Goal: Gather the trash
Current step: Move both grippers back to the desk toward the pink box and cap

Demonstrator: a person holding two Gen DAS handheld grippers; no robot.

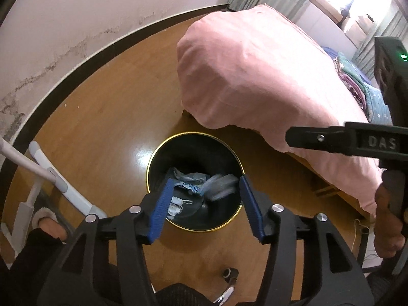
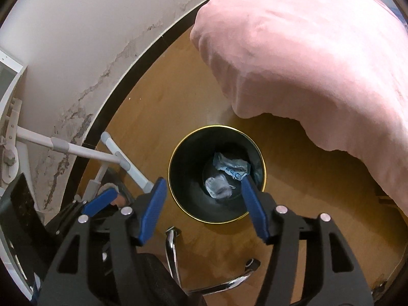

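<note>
Crumpled trash [image 2: 230,168] lay at the bottom of the black, gold-rimmed bin [image 2: 178,178], which stood on the wooden floor [image 2: 163,102] just beside the pink-covered bed [image 2: 318,63]. A blurred grey piece [image 1: 220,186], possibly mid-fall, showed inside the bin in the left wrist view. Both the left tongs [image 1: 204,204] and the right tongs [image 2: 204,204] hung above the bin, blue pads spread apart and gripping nothing.
</note>
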